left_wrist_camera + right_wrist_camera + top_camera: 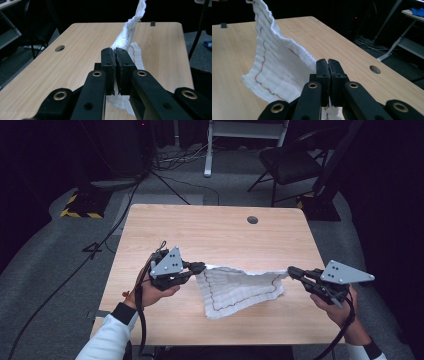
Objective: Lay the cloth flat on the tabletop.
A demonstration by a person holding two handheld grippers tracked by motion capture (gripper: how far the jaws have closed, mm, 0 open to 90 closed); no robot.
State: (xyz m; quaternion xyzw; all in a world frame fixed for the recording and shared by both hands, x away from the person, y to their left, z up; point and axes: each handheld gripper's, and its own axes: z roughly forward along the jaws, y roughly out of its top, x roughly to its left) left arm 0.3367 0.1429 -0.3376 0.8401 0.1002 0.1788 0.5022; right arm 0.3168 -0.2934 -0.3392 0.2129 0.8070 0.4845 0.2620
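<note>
left gripper (199,267): fingers clamped on cloth (235,287) corner | right gripper (291,271): fingers clamped on opposite corner | cloth: stretched between both grippers above the desk (210,227), lower fold resting on desk, well apart from desk's round hole (252,220)

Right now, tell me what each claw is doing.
Left claw: shut on one corner of the white cloth.
Right claw: shut on the opposite corner of the same cloth.
</note>
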